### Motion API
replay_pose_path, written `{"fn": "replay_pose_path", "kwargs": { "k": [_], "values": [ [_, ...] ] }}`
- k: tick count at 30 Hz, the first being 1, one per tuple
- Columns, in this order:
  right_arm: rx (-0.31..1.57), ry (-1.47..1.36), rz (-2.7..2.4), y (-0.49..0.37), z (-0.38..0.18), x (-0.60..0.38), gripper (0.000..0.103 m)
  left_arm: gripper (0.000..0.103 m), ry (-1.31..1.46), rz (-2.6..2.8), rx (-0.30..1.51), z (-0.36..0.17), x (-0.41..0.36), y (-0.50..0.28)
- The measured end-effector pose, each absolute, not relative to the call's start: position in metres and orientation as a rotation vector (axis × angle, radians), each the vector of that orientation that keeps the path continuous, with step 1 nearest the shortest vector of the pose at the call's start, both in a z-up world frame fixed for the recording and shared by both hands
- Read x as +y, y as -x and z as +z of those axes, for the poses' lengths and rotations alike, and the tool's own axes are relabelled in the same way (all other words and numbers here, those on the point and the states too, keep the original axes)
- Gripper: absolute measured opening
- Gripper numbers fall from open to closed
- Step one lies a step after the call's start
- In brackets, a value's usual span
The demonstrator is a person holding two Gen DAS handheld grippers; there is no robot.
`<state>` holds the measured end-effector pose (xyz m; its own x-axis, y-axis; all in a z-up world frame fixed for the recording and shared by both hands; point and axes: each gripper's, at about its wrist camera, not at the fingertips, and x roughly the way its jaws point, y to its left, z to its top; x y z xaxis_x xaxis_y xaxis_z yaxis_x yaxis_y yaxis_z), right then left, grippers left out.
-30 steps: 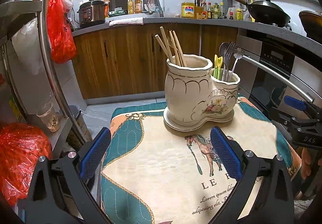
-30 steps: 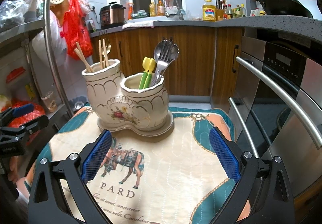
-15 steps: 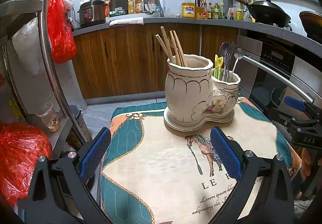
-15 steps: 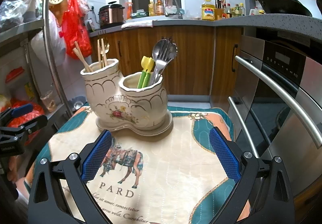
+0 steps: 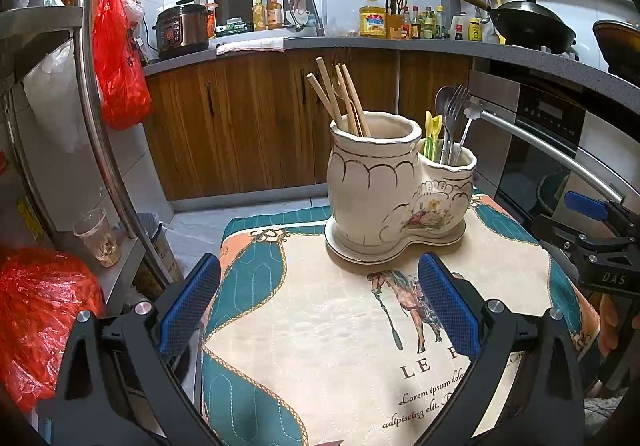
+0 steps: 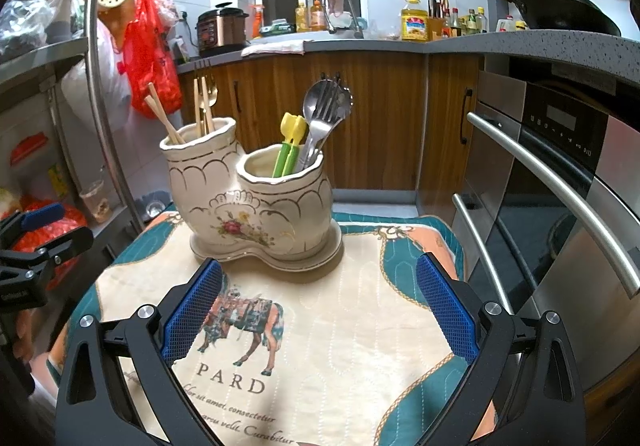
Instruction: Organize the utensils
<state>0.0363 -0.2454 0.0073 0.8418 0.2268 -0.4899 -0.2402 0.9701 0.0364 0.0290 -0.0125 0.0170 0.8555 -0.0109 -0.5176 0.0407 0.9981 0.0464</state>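
A cream double-pot ceramic holder (image 5: 384, 197) (image 6: 256, 205) stands on a quilted mat (image 5: 340, 346) (image 6: 340, 326) with a horse print. Its taller pot holds wooden chopsticks (image 5: 340, 97) (image 6: 164, 121). Its lower pot holds a metal spoon and fork (image 5: 450, 113) (image 6: 320, 113) and a yellow-green utensil (image 5: 433, 133) (image 6: 290, 141). My left gripper (image 5: 320, 306) is open, low over the mat's left side, short of the holder. My right gripper (image 6: 320, 306) is open too, over the mat in front of the holder. Neither holds anything.
An oven with a long steel handle (image 6: 560, 189) stands close on the right. A metal rack pole (image 5: 104, 117) and red plastic bags (image 5: 120, 61) are on the left. Wooden cabinets (image 6: 380, 117) and a cluttered counter lie behind. A hand (image 5: 610, 322) shows under the other gripper.
The right wrist view has crept slightly closer to the holder. The left gripper has barely moved. Both stay open.
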Motion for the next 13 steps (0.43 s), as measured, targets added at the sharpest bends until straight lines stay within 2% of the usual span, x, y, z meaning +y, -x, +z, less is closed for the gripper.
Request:
{"fn": "replay_pose_path", "kwargs": {
  "k": [13],
  "values": [
    [0.526, 0.02, 0.244, -0.0375, 0.0066, -0.2461, 0.097, 0.097, -0.058, -0.027, 0.546, 0.0183, -0.0125, -0.0306]
  ]
}}
